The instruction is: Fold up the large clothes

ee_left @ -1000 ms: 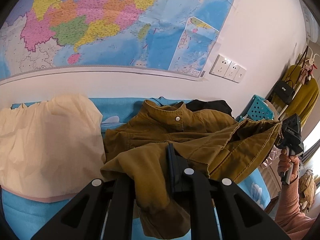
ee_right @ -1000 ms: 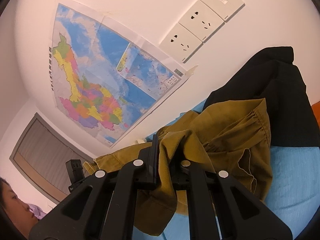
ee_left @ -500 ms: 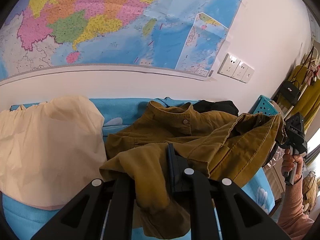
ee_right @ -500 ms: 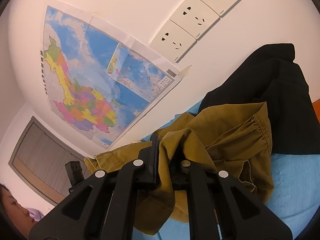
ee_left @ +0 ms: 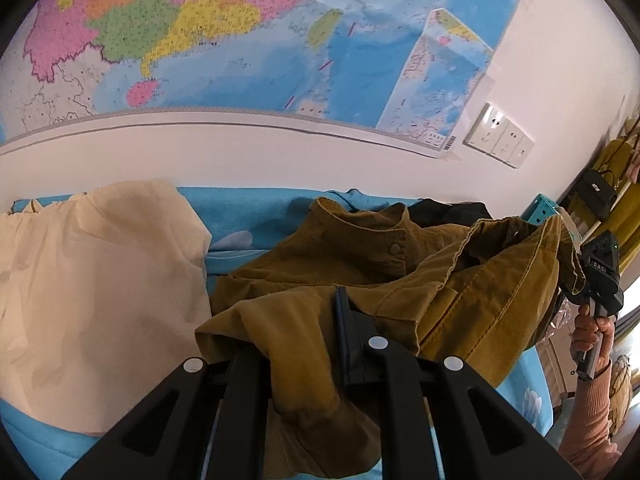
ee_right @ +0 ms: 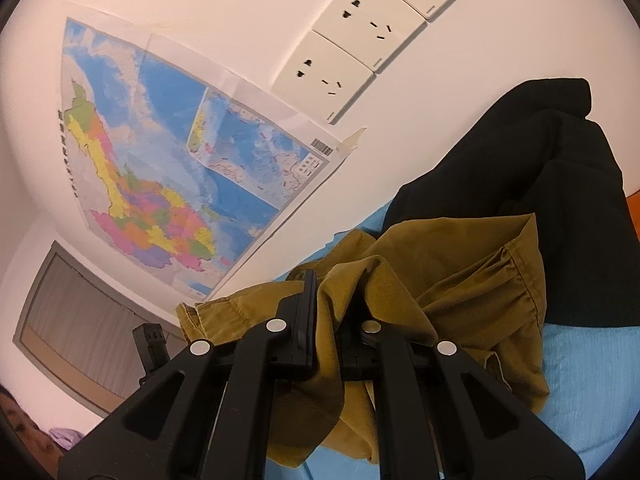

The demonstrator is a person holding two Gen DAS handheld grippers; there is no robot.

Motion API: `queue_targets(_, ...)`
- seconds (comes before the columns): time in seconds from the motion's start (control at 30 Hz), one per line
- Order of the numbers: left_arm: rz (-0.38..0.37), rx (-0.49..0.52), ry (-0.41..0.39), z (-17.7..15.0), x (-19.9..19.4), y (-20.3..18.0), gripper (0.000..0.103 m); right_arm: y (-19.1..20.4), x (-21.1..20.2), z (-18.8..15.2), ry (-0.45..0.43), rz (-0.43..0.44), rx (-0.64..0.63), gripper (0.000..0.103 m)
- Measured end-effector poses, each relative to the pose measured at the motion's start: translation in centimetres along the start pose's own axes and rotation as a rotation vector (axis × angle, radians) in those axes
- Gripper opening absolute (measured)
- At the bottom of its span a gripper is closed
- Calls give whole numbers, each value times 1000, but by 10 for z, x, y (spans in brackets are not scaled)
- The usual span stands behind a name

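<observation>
Left gripper point(ee_left: 304, 344) and right gripper point(ee_right: 336, 320) both clamped on mustard jacket point(ee_left: 460, 296) above blue bedsheet point(ee_left: 248, 208)

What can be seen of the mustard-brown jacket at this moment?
The mustard-brown jacket looks like fine corduroy, with a stand collar, a snap button, stitched seams and a gathered edge. It lies crumpled and half lifted on the blue bedding, beside a cream garment and against a black garment. The left gripper and the right gripper are each shut on a bunch of its fabric.
</observation>
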State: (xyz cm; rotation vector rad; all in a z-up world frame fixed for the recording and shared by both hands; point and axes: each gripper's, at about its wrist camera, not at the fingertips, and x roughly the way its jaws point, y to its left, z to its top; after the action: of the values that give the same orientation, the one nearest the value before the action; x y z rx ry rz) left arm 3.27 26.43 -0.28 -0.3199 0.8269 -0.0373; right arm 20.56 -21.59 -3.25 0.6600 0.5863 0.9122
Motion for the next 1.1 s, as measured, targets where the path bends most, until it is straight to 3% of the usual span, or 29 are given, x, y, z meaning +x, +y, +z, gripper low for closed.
queue_targets(0.37, 74, -62, 91, 16, 52, 19, 11, -21, 35, 16, 27, -89, 42, 11)
queue_targets(0.57, 86, -120, 140, 22, 79, 30, 11, -30, 45, 22, 21, -126, 52, 18)
queue_targets(0.6, 89, -122, 148, 23, 82, 30, 11, -29, 46, 21, 19, -134, 42, 21)
queue_targets(0.7, 91, -136, 160, 25, 89, 32, 12, -23, 41, 19, -13, -142, 16, 46)
queue_targets(0.8, 76, -164, 174, 27, 94, 37, 12, -9, 29, 14, -71, -190, -49, 54)
queue_targets(0.93, 48, -190, 182, 27, 95, 43, 13, 21, 14, -3, -106, -207, -202, 54)
queue_targets(1.03, 38, -209, 190, 27, 98, 45, 13, 49, 27, -28, -58, -223, -395, 54)
queue_targets(1.1, 37, -220, 196, 28, 100, 46, 12, 54, 53, -41, 19, -291, -492, 45)
